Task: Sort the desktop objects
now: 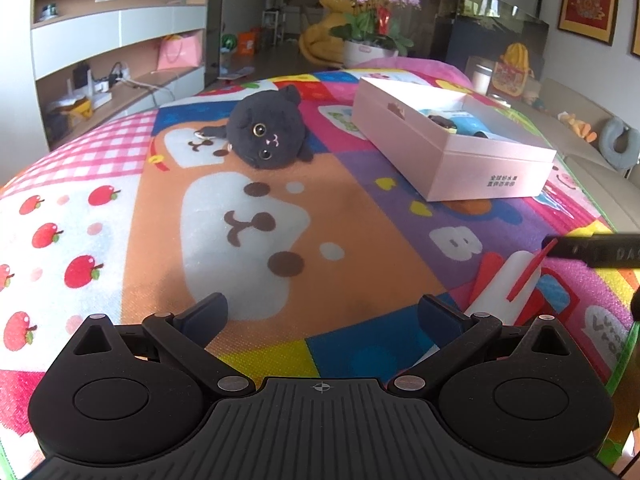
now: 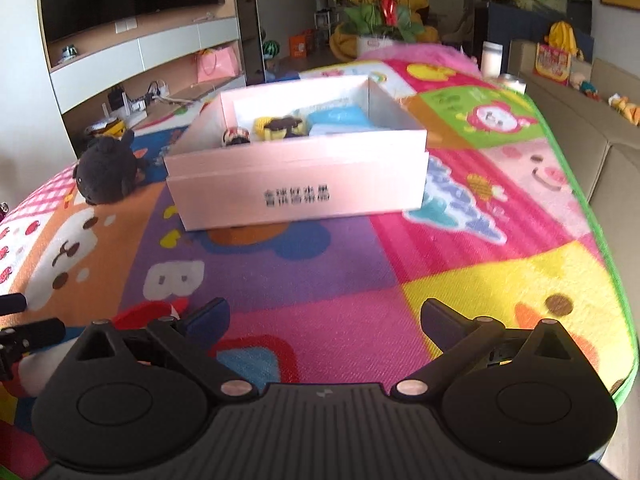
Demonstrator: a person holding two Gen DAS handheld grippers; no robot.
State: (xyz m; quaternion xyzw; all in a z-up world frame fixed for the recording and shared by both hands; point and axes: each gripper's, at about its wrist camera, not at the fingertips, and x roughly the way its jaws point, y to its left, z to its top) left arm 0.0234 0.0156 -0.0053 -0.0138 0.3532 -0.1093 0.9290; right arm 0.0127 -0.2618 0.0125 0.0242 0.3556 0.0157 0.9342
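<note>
A black plush cat (image 1: 264, 130) lies on the colourful cartoon mat (image 1: 328, 200), well ahead of my left gripper (image 1: 323, 313), which is open and empty. To its right stands an open pink box (image 1: 452, 148) with small toys inside. In the right wrist view the same pink box (image 2: 298, 184) sits straight ahead, holding a yellow-and-brown knitted toy (image 2: 280, 126), a small round toy (image 2: 236, 138) and a blue item (image 2: 340, 116). The black plush cat (image 2: 106, 174) lies left of the box. My right gripper (image 2: 325, 316) is open above bare mat, nothing between its fingers.
A white and red object (image 1: 516, 280) lies on the mat by my left gripper's right finger, and the other gripper's black arm (image 1: 592, 250) reaches in from the right. The mat's green edge (image 2: 600, 248) drops to a beige sofa. A flower pot (image 2: 376, 46) stands beyond the mat's far end.
</note>
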